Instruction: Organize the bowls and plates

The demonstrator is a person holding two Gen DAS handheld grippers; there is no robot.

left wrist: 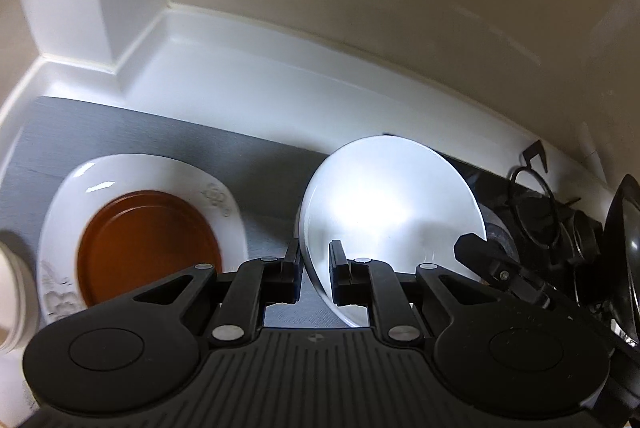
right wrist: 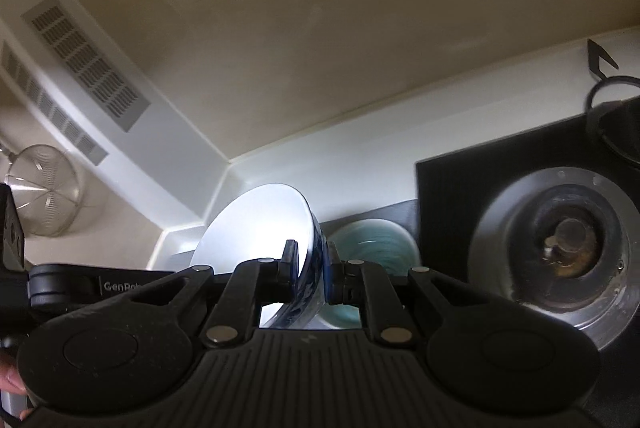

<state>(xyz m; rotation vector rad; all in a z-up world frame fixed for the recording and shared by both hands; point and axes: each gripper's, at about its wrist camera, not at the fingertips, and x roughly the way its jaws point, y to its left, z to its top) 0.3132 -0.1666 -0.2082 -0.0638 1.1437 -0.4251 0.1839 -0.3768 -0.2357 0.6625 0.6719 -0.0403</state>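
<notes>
- Your left gripper (left wrist: 314, 274) has its fingers (left wrist: 292, 268) clenched on the rim of the white bowl (left wrist: 390, 204), tilted up on edge over the grey mat (left wrist: 160, 136). A rim pinch is probably the only grip this wide bowl allows.
- Your right gripper (right wrist: 310, 270) fingers (right wrist: 289, 260) are clamped on the wall of the blue-patterned bowl (right wrist: 256, 224), also tilted and lifted.
- Teal bowl (right wrist: 374, 240) sits just behind it on the desk (right wrist: 372, 156), beside the stove burner (right wrist: 560, 240).
- Brown plate (left wrist: 148, 248) lies nested on the white patterned plate (left wrist: 68, 196), which looks like the stack target.
</notes>
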